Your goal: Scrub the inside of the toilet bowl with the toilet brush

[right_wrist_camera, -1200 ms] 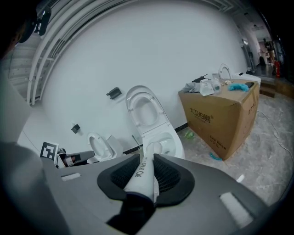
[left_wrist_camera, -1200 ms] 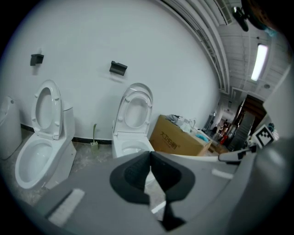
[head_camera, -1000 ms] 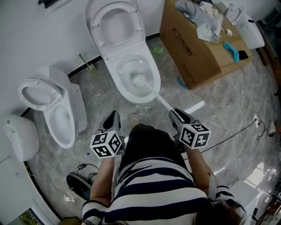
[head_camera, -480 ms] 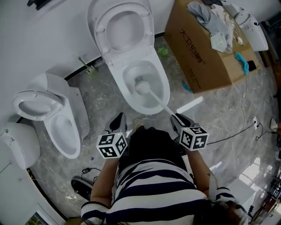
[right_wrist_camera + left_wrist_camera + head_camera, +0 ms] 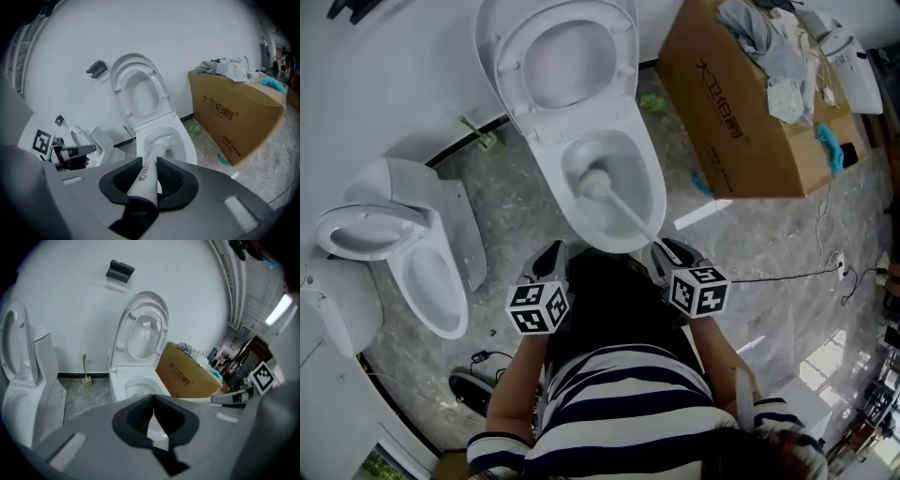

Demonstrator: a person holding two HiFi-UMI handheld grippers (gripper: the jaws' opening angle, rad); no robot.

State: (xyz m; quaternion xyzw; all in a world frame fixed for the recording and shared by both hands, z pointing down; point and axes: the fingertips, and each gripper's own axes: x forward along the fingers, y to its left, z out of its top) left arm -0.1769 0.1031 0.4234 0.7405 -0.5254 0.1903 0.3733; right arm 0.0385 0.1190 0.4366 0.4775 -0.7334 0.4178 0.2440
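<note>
A white toilet (image 5: 649, 192) stands with lid and seat raised against the wall. The toilet brush's white head (image 5: 593, 182) sits inside the bowl, and its white handle (image 5: 630, 220) slants back to my right gripper (image 5: 661, 249), which is shut on it. In the right gripper view the handle (image 5: 146, 173) runs between the dark pads (image 5: 171, 176) toward the bowl (image 5: 180, 140). My left gripper (image 5: 551, 253) hovers by the bowl's front left, shut with nothing in it; in the left gripper view its jaws (image 5: 153, 412) meet in front of the toilet (image 5: 123, 384).
A second open toilet (image 5: 422, 267) stands at the left. A big cardboard box (image 5: 750, 122) with rags on top sits right of the bowl. A green brush (image 5: 483, 136) leans at the wall. Cables (image 5: 787, 277) cross the marble floor; a shoe (image 5: 473, 389) lies at lower left.
Both grippers have closed in on the toilet's front rim. The brush head has shifted a little inside the bowl, still held by the right gripper.
</note>
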